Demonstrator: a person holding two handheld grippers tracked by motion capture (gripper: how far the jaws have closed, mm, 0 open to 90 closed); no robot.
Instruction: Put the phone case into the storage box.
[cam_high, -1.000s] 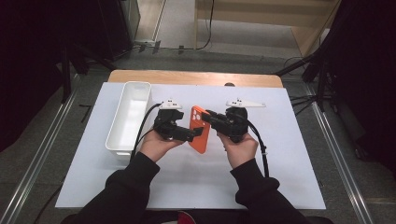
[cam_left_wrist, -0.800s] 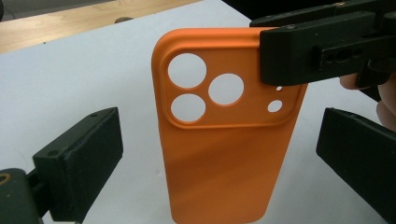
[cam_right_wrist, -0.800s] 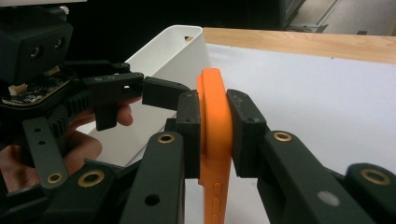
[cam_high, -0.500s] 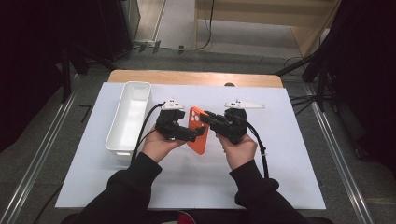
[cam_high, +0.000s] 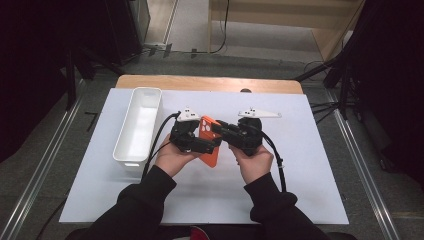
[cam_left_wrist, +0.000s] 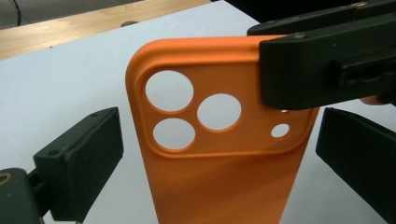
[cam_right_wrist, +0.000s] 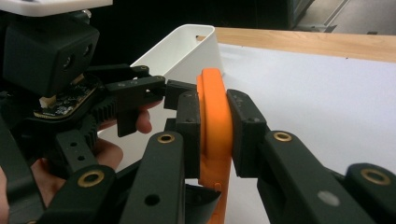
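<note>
Left gripper view shows the orange phone case (cam_left_wrist: 219, 158) standing upright between my left claw's (cam_left_wrist: 219, 154) spread jaws, touching neither; my right claw (cam_right_wrist: 215, 126) pinches its top edge flat above the white mat (cam_high: 310, 170); its long axis runs up, beside the white bin (cam_high: 137, 125).
</note>
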